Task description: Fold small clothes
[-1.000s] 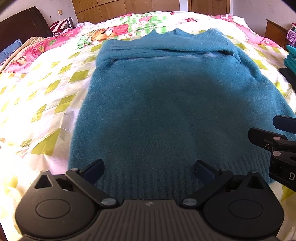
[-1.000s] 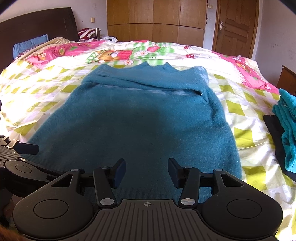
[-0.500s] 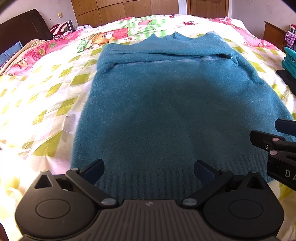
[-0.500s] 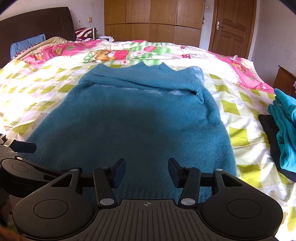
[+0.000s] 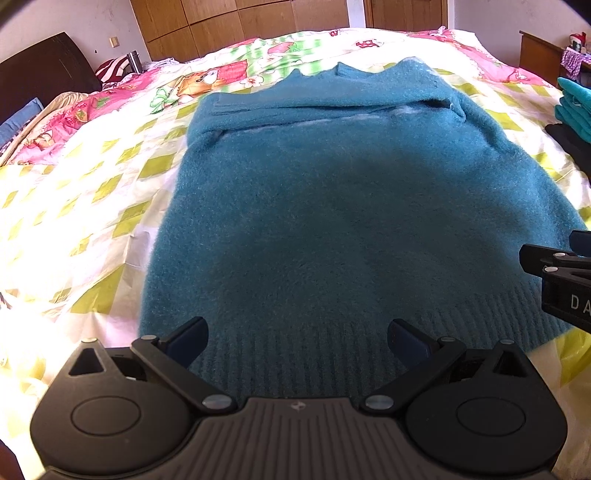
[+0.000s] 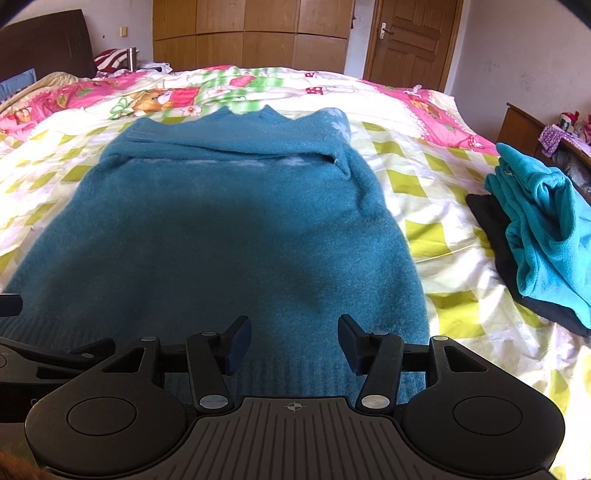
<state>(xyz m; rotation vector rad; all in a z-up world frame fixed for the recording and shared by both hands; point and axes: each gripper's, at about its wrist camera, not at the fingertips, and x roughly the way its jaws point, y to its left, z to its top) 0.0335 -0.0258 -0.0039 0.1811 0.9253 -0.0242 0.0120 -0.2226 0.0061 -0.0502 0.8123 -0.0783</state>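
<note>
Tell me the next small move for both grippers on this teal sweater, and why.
Probably lower both and pinch the ribbed hem. The left gripper and right gripper are open near it, gripping nothing, and the teal sweater lies flat with its sleeves already folded across.

A bed (image 6: 436,206) with a yellow-checked and pink cartoon cover carries a teal sweater (image 6: 221,236) spread flat, sleeves folded across its top. To its right lies a pile of folded clothes (image 6: 539,229), teal over black.

Ahead of me a wooden wardrobe (image 6: 251,35) and door (image 6: 408,40) line the wall (headboard (image 6: 44,44) dark, far left), a steel flask (image 6: 133,58) beside it
</note>
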